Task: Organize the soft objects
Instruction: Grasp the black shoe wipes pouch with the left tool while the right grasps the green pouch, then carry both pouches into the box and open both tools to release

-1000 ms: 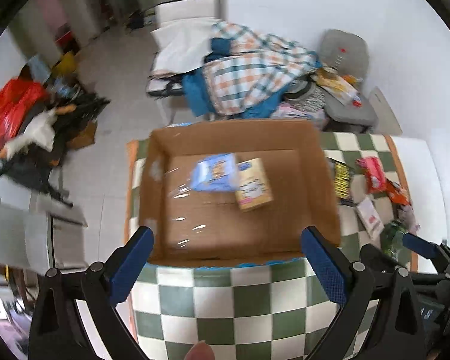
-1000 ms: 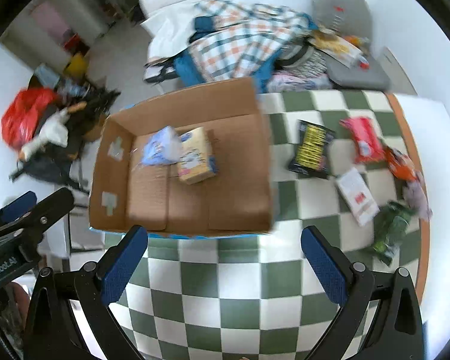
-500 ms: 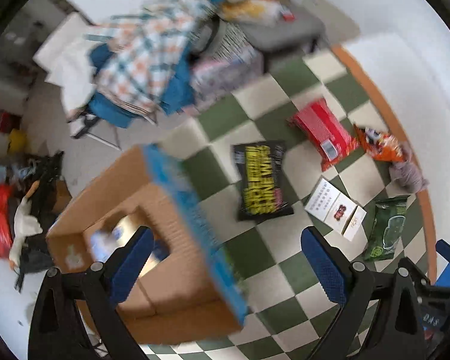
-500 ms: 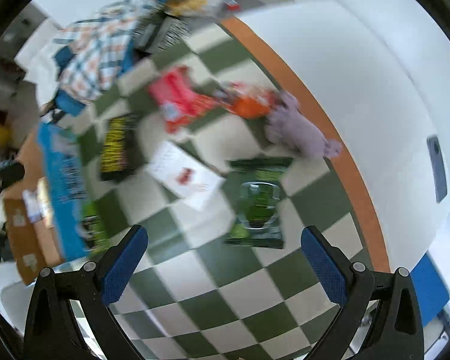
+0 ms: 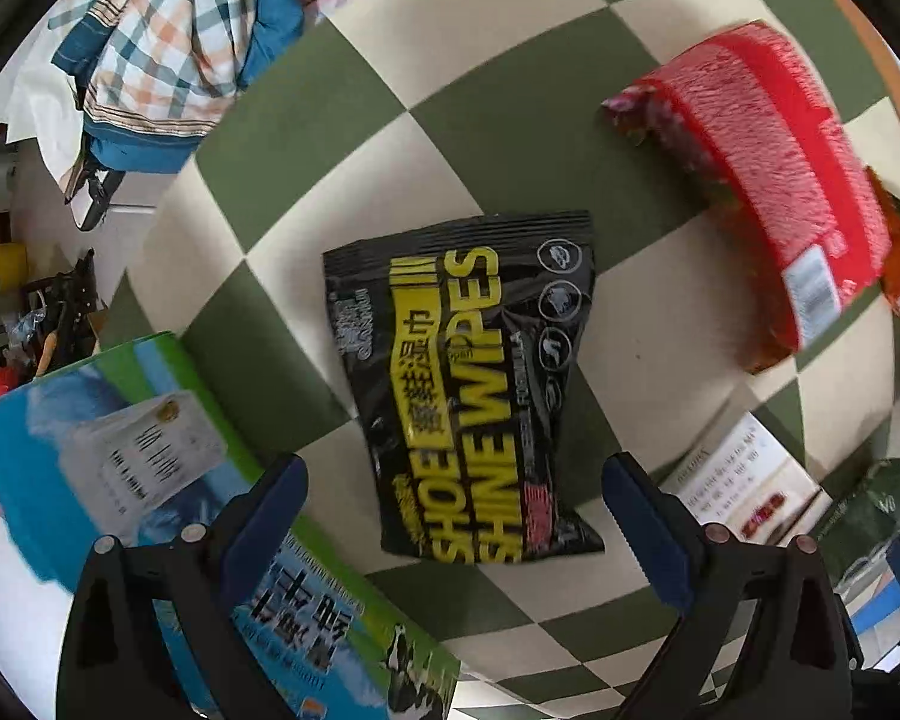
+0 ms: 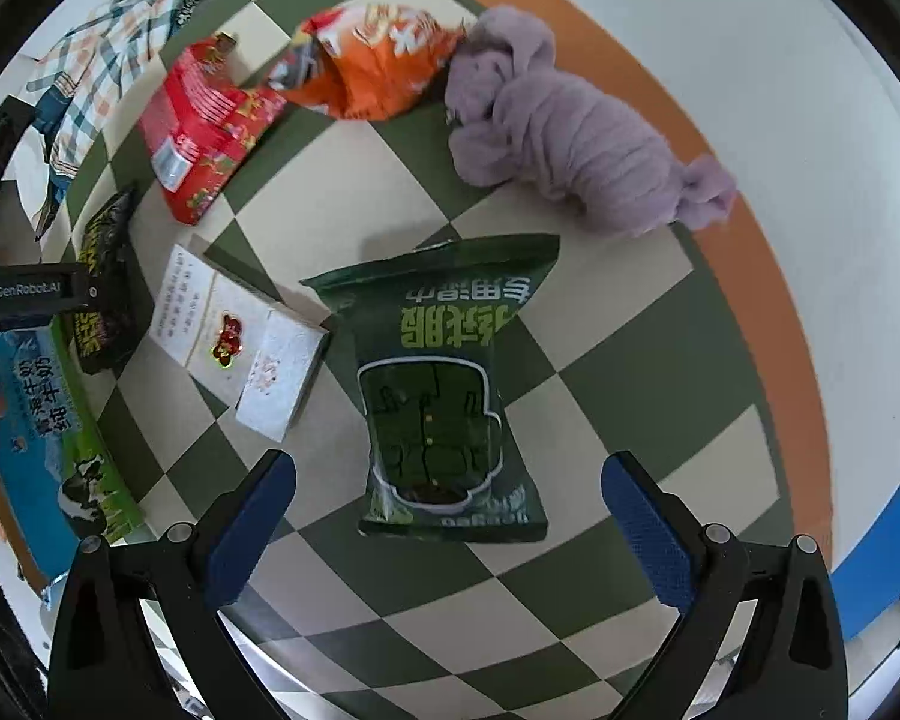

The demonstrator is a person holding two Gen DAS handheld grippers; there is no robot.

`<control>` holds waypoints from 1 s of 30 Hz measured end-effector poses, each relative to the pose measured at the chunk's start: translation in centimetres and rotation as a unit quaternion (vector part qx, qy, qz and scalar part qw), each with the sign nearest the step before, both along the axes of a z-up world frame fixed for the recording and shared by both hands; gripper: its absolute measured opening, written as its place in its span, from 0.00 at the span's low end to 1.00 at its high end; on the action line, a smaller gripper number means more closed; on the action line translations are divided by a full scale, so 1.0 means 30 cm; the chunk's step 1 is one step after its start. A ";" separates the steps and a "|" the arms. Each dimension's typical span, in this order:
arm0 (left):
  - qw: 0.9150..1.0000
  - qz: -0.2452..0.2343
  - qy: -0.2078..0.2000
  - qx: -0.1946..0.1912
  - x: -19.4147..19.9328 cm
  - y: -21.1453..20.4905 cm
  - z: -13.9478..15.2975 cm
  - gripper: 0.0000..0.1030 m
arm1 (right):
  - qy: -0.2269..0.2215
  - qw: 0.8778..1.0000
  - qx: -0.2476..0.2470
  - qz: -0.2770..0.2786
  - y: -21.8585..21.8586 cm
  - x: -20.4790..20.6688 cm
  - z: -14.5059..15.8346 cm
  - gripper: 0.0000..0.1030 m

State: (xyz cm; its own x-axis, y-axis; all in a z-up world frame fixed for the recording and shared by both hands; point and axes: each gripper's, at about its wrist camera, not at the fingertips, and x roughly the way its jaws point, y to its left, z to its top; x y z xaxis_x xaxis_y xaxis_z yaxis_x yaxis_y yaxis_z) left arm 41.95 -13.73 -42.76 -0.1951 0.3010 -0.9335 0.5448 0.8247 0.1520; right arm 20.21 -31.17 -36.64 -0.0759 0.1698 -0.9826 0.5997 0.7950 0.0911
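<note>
We find both grippers' fingers released and empty — left gripper [image 5: 453, 501] should straddle the black wipes pack [image 5: 465, 387], right gripper [image 6: 447, 501] the green pack [image 6: 444, 387], and pinch mid-body.

- black wipes pack [image 5: 471, 387]: flat, yellow lettering, centre of left view.
- green wipes pack [image 6: 444, 387]: flat, centre of right view.
- purple plush [image 6: 570, 132]: crumpled, at 1 o'clock of green pack.
- red pack [image 6: 201, 132] at 10 o'clock, orange bag [image 6: 378, 63] at 12.
</note>
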 end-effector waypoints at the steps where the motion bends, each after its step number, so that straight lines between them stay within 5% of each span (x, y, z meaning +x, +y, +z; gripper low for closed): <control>1: 1.000 0.003 0.003 0.001 0.002 0.003 -0.010 0.98 | 0.003 1.000 0.003 -0.001 -0.001 0.000 -0.017 1.00; 5: 1.000 0.016 0.002 -0.016 0.008 0.012 -0.017 0.91 | 0.018 1.000 0.019 -0.003 0.000 -0.004 -0.073 0.85; 8: 0.999 0.022 0.008 -0.038 0.007 0.016 -0.007 0.76 | 0.024 0.999 0.021 -0.004 -0.001 -0.013 -0.101 0.81; 12: 0.998 0.026 0.010 -0.060 0.000 -0.001 0.019 0.50 | 0.030 0.999 0.022 -0.001 0.002 -0.031 -0.133 0.63; 15: 0.999 0.013 -0.007 -0.051 -0.008 -0.022 0.029 0.49 | 0.031 0.999 0.014 0.010 0.021 -0.026 -0.133 0.49; 24: 0.998 0.010 -0.025 -0.050 -0.033 -0.055 0.056 0.47 | 0.033 0.999 0.005 0.021 0.074 0.001 -0.142 0.44; 30: 0.996 0.014 -0.053 -0.077 -0.076 -0.061 0.187 0.46 | 0.028 0.999 0.012 0.018 0.061 0.025 -0.093 0.40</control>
